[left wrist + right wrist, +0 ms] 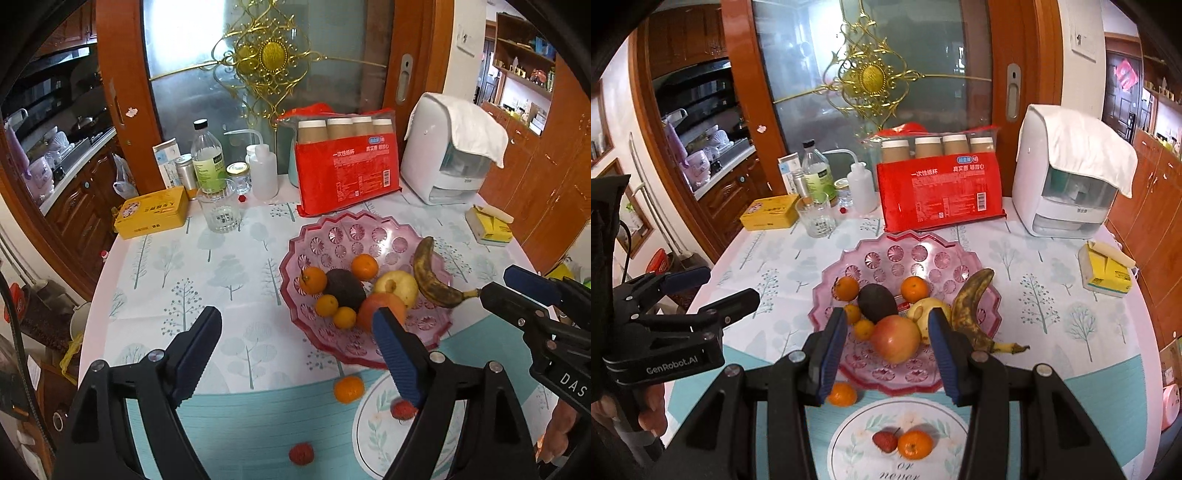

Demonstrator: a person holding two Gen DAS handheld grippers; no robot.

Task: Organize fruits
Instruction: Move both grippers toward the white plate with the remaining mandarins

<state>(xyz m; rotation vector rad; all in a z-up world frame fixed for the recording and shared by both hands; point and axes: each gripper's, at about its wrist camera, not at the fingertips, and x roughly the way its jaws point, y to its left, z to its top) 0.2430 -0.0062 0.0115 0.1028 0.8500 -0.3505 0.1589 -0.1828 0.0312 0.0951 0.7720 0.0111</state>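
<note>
**A:** What is in front of you, biggest things first?

**B:** You face a round table (1052, 332) under a cloth printed with pale trees. At its far edge stand a white appliance (1067, 184) draped with a white cloth, on the right, and a red pack of paper cups (942, 199) at the middle. Further left sit bottles, a clear glass (816, 218) and a yellow tin (770, 212).

**A:** And the fruit?

**B:** A pink cut-glass bowl (916, 254) sits mid-table. In it lie a spotted banana (971, 306) on the right, a red apple (895, 339) nearest you, a yellow pear (929, 308), a dark avocado (875, 302) and five small oranges. One loose orange (842, 394) lies on the cloth just near of the bowl's rim. Nearer still, a white plate (857, 435) holds a strawberry (885, 441) and an orange (915, 445), side by side. In the left view another red berry (301, 453) lies on the cloth, left of the plate.

**A:** Your tools?

**B:** Your left gripper (299, 354) has its fingers wide apart with nothing between them. Your right gripper (888, 350) has its fingers partly apart, also gripping nothing; the apple merely shows between them, lying in the bowl.
</note>
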